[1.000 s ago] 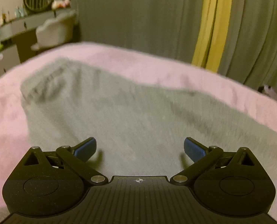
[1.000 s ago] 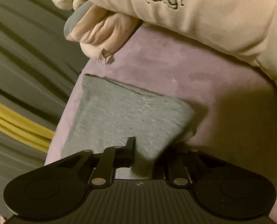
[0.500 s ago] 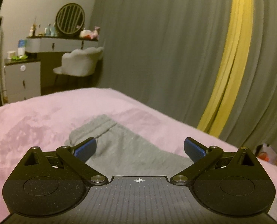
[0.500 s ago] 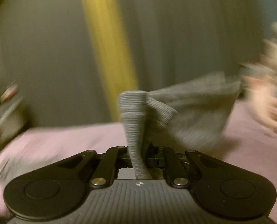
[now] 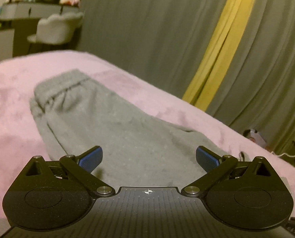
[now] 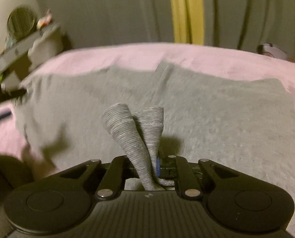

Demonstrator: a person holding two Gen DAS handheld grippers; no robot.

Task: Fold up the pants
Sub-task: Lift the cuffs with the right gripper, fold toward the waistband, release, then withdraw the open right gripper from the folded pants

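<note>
Your left gripper (image 5: 149, 158) is released, its blue pads (image 5: 91, 159) wide apart above the grey pants (image 5: 127, 134). The pants lie spread on the pink blanket (image 5: 12, 99), waistband at the far left. Your right gripper (image 6: 153, 170) is clenched on the ribbed cuffs (image 6: 135, 130), which stand up above the flat pants.

No readable text, labels, brands or numbers in either view.
</note>
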